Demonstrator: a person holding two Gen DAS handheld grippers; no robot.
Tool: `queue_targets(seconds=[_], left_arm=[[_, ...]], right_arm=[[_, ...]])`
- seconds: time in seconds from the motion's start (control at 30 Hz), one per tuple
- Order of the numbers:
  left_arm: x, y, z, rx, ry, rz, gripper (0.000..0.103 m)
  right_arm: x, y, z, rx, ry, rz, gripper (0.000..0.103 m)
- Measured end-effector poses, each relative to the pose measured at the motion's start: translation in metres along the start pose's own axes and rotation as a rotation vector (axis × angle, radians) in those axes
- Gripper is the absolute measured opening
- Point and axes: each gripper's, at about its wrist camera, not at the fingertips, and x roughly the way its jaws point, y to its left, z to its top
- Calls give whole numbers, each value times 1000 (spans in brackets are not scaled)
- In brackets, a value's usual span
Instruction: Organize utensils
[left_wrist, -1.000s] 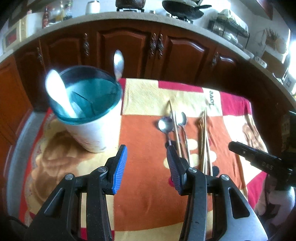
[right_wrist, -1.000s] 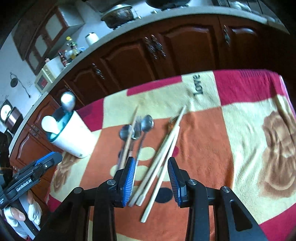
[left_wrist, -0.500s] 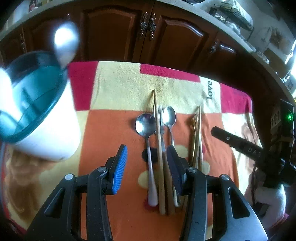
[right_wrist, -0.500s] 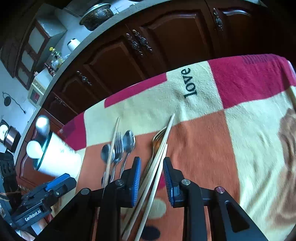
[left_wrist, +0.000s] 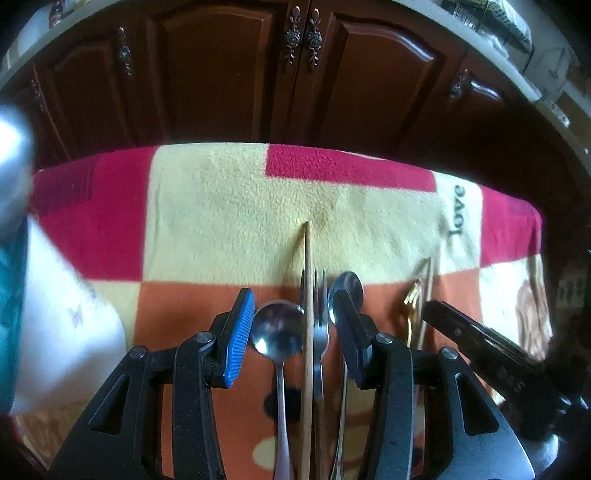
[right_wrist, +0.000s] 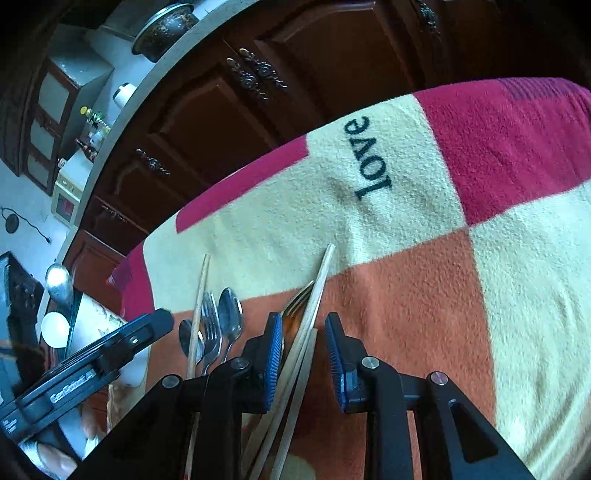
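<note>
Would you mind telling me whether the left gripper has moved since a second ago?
Yes. The left gripper has shifted away from the white holder and now straddles the round spoon, chopstick and fork.

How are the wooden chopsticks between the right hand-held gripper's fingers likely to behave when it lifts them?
The chopsticks look thin, stiff and light, so they should not bend. Being long and apparently caught nearer one end, they may pivot or droop in the right hand-held gripper. They lie loosely crossed beside a golden fork, so one could slip free or drag it.

Bare blanket (right_wrist: 424, 295) lies open on my right; cutlery (left_wrist: 314, 332) crowds the middle, and the holder (left_wrist: 55, 314) blocks my left.
</note>
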Motion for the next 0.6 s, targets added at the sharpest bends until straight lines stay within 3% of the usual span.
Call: queue_targets(seconds=[0.3,0.33,0.43,0.6], left_arm=[[31,-6,18,-8,20,24,42],[33,-6,19,-8,23,24,35],[37,-5,19,-4,30,-4,10],[24,-9,16,1,12,-63,2]], right_arm=[[13,-4,10,6,24,13,15],[15,-6,11,11,27,15,10],[15,-6,11,17,23,29,10],[-2,-7,7,33,-4,79,9]])
